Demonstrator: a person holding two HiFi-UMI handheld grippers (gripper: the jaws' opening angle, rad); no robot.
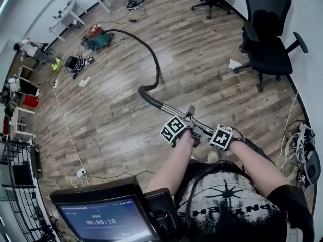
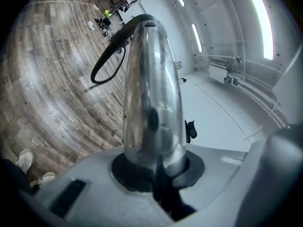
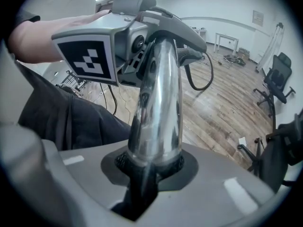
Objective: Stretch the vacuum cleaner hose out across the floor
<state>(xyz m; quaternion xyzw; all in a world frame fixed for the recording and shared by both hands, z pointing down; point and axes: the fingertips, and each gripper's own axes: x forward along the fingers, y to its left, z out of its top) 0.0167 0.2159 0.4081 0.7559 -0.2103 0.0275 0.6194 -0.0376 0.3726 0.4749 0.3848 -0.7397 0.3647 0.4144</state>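
Two grippers are clamped on a single chrome wand tube (image 1: 170,110), which slants across the lower middle of the head view just in front of the person. The left gripper (image 1: 189,119) takes the tube farther along, toward the hose end. In the left gripper view its jaws stand only narrowly apart, the dark pads (image 2: 124,171) pressed to either side of the tube (image 2: 152,93), which runs straight ahead from between them. The right gripper (image 1: 206,132) takes the same tube just behind, nearer the person's body. In the right gripper view its jaws are likewise drawn in on the tube (image 3: 158,98), the ribbed pads (image 3: 124,161) bearing on the metal. That view also shows the left gripper (image 3: 142,41) higher on the tube, its marker cube (image 3: 87,56) turned toward the camera and a hand (image 3: 57,30) over it. Beyond the left gripper the tube ends in a black bent grip (image 1: 146,94). From there the hose (image 1: 157,64) rises and sweeps left in one broad arc over the wooden floor (image 1: 116,115) to the cleaner body (image 1: 97,38), which is well apart from both grippers at the upper left. The hose lies curved, not straight. A black office chair (image 1: 267,39) stands at the right, and a white cable (image 1: 65,125) trails along the floor at the left.
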